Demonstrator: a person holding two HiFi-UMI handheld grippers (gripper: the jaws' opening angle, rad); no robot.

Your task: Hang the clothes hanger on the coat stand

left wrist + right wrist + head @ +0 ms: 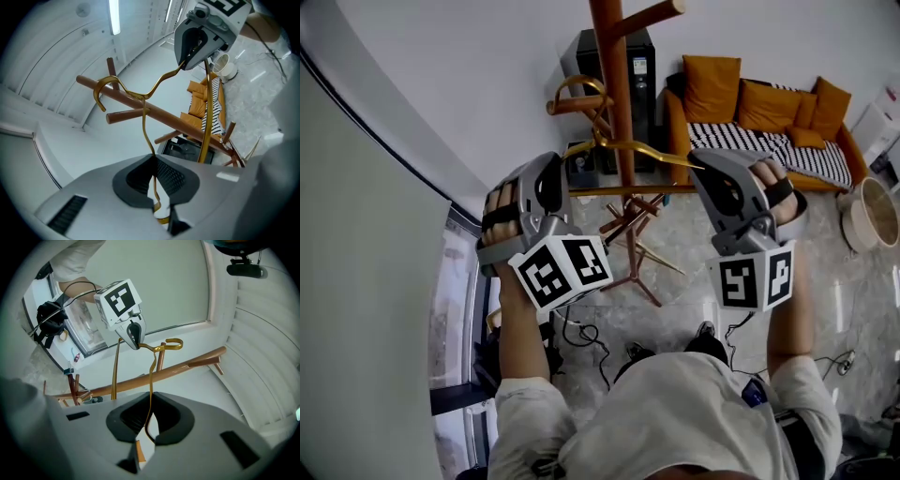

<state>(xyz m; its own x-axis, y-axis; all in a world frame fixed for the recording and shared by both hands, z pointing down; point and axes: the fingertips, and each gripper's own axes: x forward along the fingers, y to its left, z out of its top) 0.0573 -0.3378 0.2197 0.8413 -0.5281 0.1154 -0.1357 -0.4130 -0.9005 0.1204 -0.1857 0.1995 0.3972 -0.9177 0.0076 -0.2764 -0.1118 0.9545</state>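
A gold wire clothes hanger (628, 150) spans between my two grippers in the head view. Its hook (579, 89) curls around a side peg (567, 105) of the wooden coat stand (614, 84). My left gripper (561, 167) is shut on the hanger's left end, and the wire (146, 129) runs up from between its jaws to the hook (104, 90) at the peg. My right gripper (705, 161) is shut on the right end, with the wire (151, 380) pinched between its pads. Each gripper shows in the other's view: the right gripper (188, 60) and the left gripper (134, 339).
An orange sofa (769, 117) with a striped cover stands at the back right. A black cabinet (642, 61) is behind the stand. A round basket (874, 214) sits on the floor at the right. Cables (581, 333) lie near my feet. A window (455, 309) runs along the left.
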